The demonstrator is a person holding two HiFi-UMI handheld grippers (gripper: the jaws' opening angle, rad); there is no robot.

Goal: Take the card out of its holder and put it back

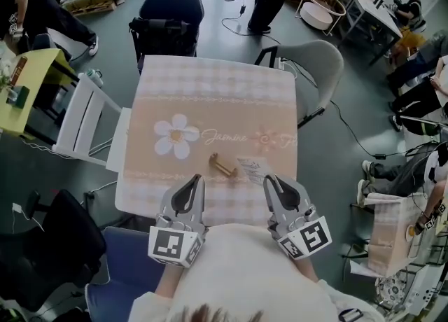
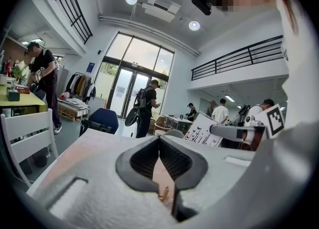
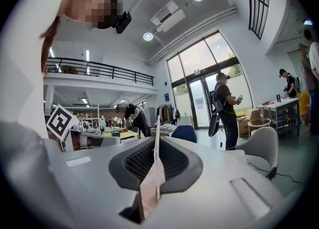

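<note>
A small brass card holder [image 1: 222, 167] lies on the pink flowered tablecloth [image 1: 210, 96], near the front middle. Just right of it, the white printed card [image 1: 252, 169] is out of the holder, with my right gripper [image 1: 269, 181] shut on its near edge. In the right gripper view the card [image 3: 158, 123] shows edge-on between the closed jaws. In the left gripper view the card [image 2: 205, 130] stands tilted off to the right. My left gripper [image 1: 199, 180] hovers left of the holder, jaws shut with nothing between them, and the holder [image 2: 163, 194] shows through the gap below its tips.
A white chair [image 1: 84, 117] stands at the table's left side, a grey chair [image 1: 318, 68] at the back right corner and a dark blue chair [image 1: 170, 5] behind the far edge. Several people stand or sit around the room.
</note>
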